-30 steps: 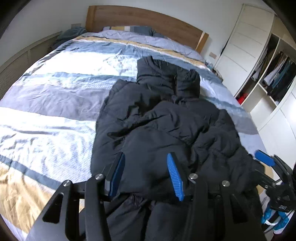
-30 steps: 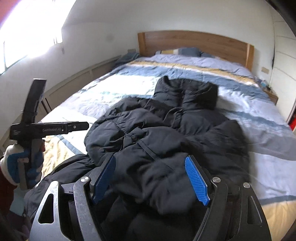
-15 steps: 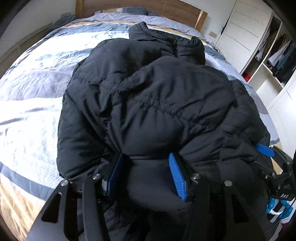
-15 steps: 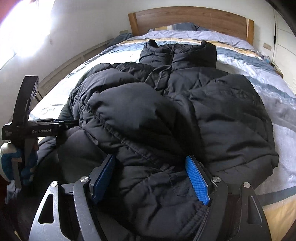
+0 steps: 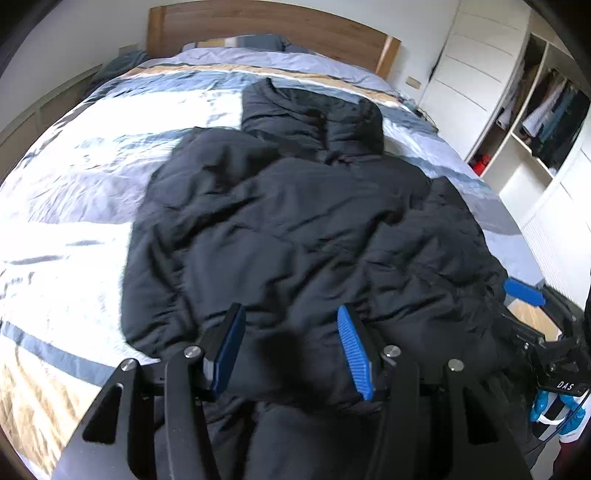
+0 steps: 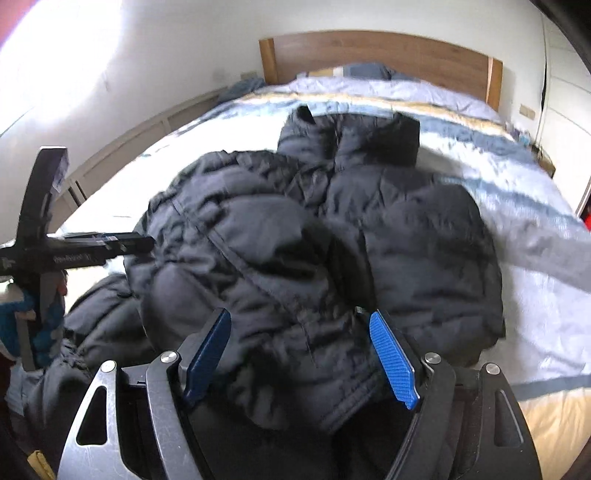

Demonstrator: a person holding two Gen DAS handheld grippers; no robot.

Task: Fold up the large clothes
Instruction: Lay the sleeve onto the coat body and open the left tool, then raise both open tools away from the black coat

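A black puffer jacket [image 5: 295, 221] lies on the bed with its collar toward the headboard, rumpled and bunched at the near end. My left gripper [image 5: 291, 350] is shut on a thick fold of its near edge, with fabric filling the gap between the blue pads. My right gripper [image 6: 299, 354] is likewise shut on a puffy fold of the jacket [image 6: 314, 240] near its hem. The right gripper's blue fingertip [image 5: 524, 291] shows at the jacket's right side. At the left of the right wrist view the left gripper's body [image 6: 74, 251] shows, held by a gloved hand.
The bed has a striped blue, white and tan duvet [image 5: 74, 184] and a wooden headboard [image 5: 258, 26] with pillows. A white wardrobe with open shelves of clothes [image 5: 535, 110] stands to the right. A wall and low panelling [image 6: 129, 140] run along the left.
Half a second ago the held jacket bulk loomed large and high before both cameras. Both grippers have since sunk with it, and the jacket lies lower and flatter on the duvet.
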